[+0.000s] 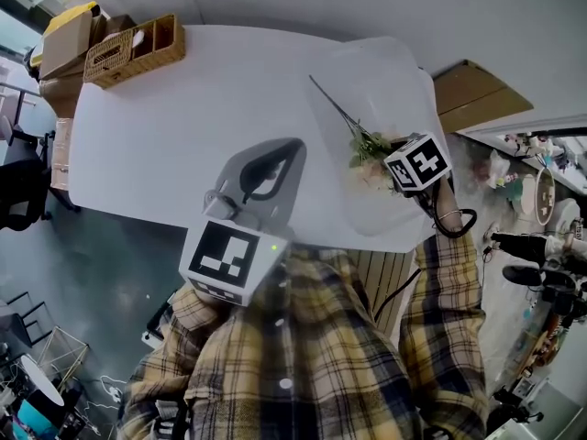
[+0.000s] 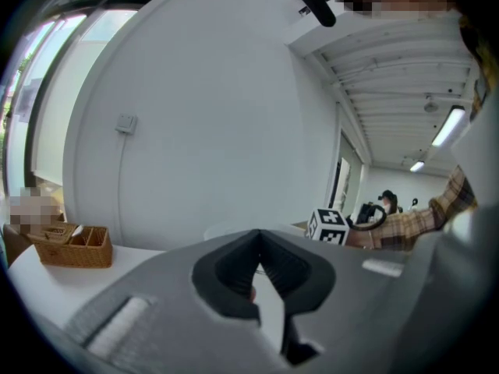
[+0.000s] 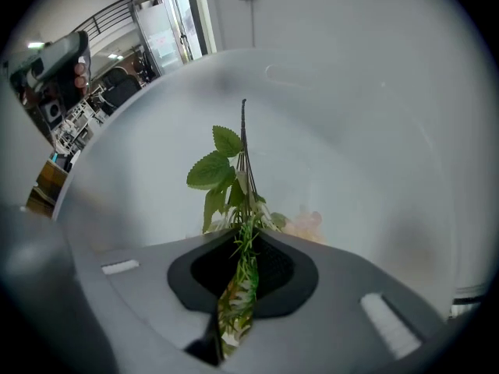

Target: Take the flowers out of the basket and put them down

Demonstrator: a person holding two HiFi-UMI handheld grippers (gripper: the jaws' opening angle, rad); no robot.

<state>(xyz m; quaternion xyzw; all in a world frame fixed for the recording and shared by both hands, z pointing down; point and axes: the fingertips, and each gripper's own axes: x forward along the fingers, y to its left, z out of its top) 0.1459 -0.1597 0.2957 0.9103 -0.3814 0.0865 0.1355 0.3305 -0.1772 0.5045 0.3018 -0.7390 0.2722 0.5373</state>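
My right tongs (image 3: 243,238) are pressed together on the flowers (image 3: 234,181), pinching the leafy green part of the spray. Fine fronds run down through the narrow slit between the pads. Past the tips, two broad toothed leaves stand out to the left and a thin dark stem runs straight on beyond them. A pale pink bloom (image 3: 306,224) shows just right of the tips. The tongs point steeply down into the pale translucent basket (image 1: 390,71), and the flowers are inside its outline, against its white inner wall. I cannot tell whether they touch its bottom. From the head view the dark stem slants across the basket toward its far left side.

The marker cube (image 1: 417,163) on these tongs carries bold black-and-white square patterns. A black cable (image 1: 456,225) loops just behind it, beside my plaid sleeve (image 1: 449,310).

The basket sits on the right part of the white counter (image 1: 174,126), reaching to its near edge.

My left tongs (image 1: 296,145) hang over the near middle of the counter, well apart from the basket. Their tips are together and nothing is gripped between them. Their own cube (image 1: 229,259), patterned the same way, sits close to my chest.

At the far left corner of the counter stands a wicker organiser (image 1: 133,51) with several open compartments. A cardboard box (image 1: 64,37) lies just beyond it, off the counter's edge. On the white wall behind, a small switch plate (image 2: 125,123) is mounted.
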